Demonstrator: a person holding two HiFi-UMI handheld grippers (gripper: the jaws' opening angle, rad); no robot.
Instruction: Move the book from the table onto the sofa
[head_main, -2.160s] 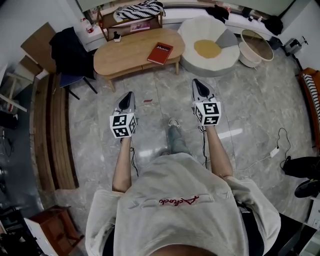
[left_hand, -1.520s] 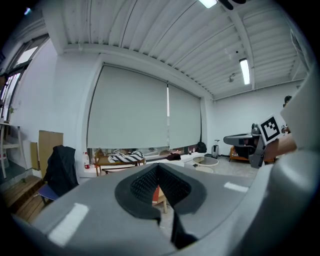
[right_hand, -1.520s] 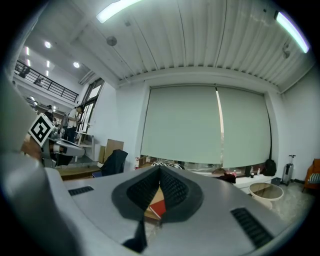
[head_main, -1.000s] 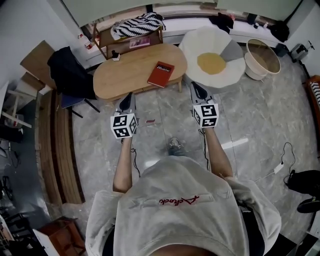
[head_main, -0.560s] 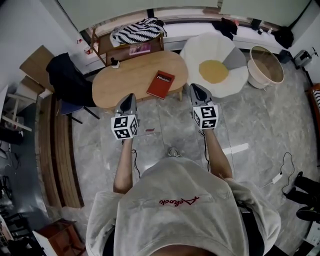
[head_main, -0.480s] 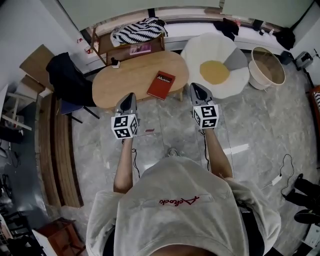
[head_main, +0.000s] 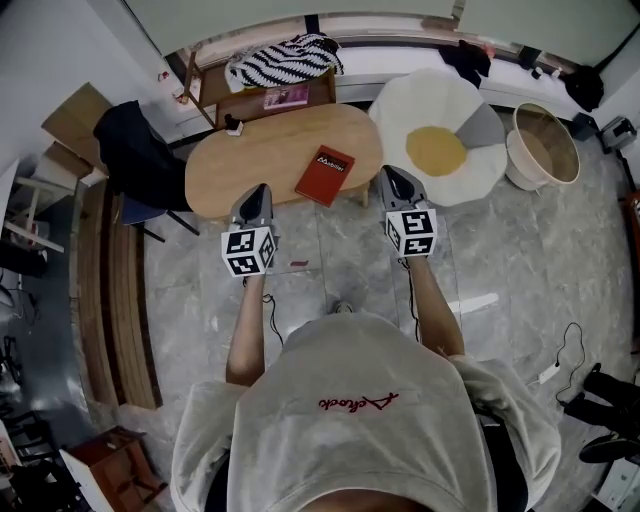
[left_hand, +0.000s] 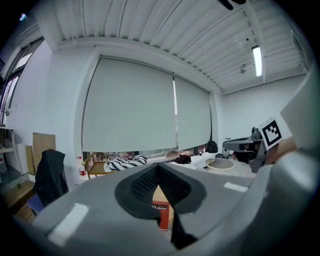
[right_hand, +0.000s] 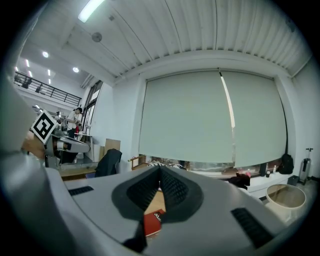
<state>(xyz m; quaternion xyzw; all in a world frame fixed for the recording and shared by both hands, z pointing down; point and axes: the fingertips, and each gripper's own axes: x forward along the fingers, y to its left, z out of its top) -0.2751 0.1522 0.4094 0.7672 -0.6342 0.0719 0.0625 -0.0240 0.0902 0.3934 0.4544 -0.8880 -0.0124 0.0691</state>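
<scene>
Head view showed left tool (head_main: 257, 189) and right tool (head_main: 390, 173) clenched empty, presumably because the book (head_main: 325, 175) lay unreached on the table (head_main: 245, 155).

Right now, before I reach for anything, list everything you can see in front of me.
table: one, light wood, oval, just ahead of both grippers
book: one, red, on the table's right part
seat cushion: one, white with a yellow centre, right of the table
basket: one, pale, round, far right
shelf: one, wooden, behind the table
blanket: one, black-and-white striped, on the shelf
jacket: one, black, over a chair left of the table
left gripper: grey, shut, empty
right gripper: grey, shut, empty
</scene>
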